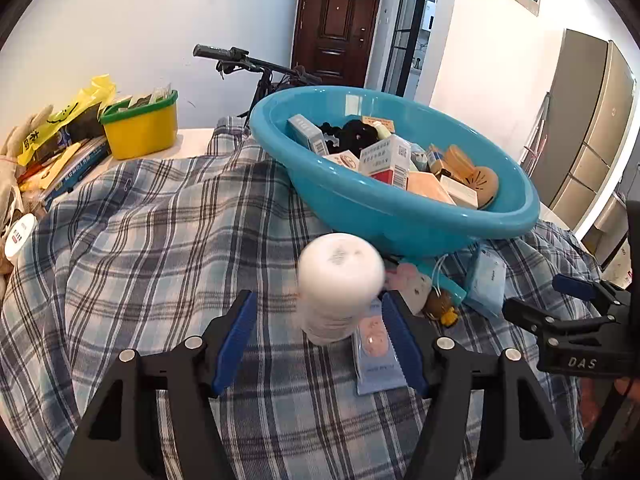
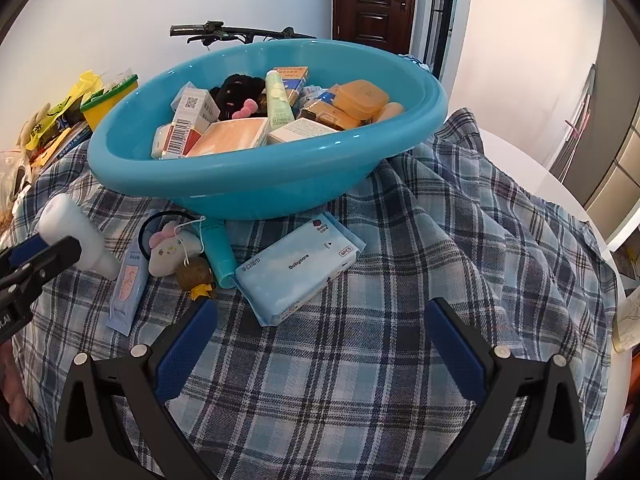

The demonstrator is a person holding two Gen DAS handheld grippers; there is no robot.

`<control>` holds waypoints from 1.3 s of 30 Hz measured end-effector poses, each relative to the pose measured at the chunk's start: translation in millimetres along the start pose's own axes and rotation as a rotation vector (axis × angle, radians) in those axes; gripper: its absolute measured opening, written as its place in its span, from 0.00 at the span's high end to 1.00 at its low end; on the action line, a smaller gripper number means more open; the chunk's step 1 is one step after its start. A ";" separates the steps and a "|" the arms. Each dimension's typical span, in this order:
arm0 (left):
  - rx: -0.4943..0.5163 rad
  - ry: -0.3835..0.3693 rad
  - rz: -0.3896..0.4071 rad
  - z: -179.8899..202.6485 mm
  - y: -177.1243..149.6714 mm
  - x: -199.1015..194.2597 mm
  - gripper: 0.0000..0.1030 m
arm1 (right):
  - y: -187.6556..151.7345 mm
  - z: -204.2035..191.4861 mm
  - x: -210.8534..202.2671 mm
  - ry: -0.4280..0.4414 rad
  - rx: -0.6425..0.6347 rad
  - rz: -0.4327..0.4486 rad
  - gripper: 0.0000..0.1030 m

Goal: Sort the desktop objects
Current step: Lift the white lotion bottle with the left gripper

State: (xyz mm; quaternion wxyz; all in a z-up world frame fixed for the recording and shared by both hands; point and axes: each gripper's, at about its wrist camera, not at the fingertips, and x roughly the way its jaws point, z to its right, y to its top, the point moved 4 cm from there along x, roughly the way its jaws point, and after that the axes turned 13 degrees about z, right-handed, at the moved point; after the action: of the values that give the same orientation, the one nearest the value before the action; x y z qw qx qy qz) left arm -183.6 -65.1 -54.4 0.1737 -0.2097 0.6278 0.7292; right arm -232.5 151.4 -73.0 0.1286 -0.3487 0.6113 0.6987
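Left gripper [image 1: 320,336] stands open around a white bottle [image 1: 339,280], blurred in its own view, with clear gaps between the bottle and both blue pads [image 1: 236,340]. The right wrist view shows what that view hides: the bottle tilted over the plaid cloth [image 2: 400,280], beside a pale sachet [image 2: 128,280]. Right gripper [image 2: 320,344] is open over bare cloth, nothing between its jaws.

Just ahead of it lie a wipes pack [image 2: 296,268], a teal tube [image 2: 218,252], a plush charm [image 2: 170,248] and a small brown toy [image 2: 194,276], clustered at the foot of a blue basin [image 2: 260,180]. The basin holds boxes, a green tube, orange cases and a black hair tie. Only the left view shows the yellow bin [image 1: 140,128] plainly, and the right gripper at the frame's right edge.
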 end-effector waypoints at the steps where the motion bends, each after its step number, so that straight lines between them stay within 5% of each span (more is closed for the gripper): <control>1: -0.002 0.005 -0.002 -0.4 1.2 3.9 0.28 | -0.3 0.4 0.5 -0.002 0.000 -0.002 0.00; 11: -0.005 -0.017 -0.045 4.9 6.1 38.9 0.26 | -3.5 8.4 1.7 -0.018 0.007 -0.014 0.00; 20: 0.009 -0.010 -0.026 4.0 6.3 32.7 0.26 | -7.0 10.6 5.6 -0.014 0.016 -0.024 0.00; 23: 0.015 0.021 -0.025 3.2 6.3 31.1 0.60 | -7.1 7.4 5.5 -0.010 0.010 -0.025 0.01; 39: 0.016 -0.001 0.037 7.0 21.5 -9.0 0.60 | 4.3 -14.0 26.6 -0.022 -0.030 -0.042 0.00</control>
State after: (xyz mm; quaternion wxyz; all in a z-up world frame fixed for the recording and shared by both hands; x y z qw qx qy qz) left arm -187.6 -61.4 -30.8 0.1624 -0.1962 0.6372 0.7274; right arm -249.8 130.7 -87.0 0.1449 -0.3556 0.5918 0.7087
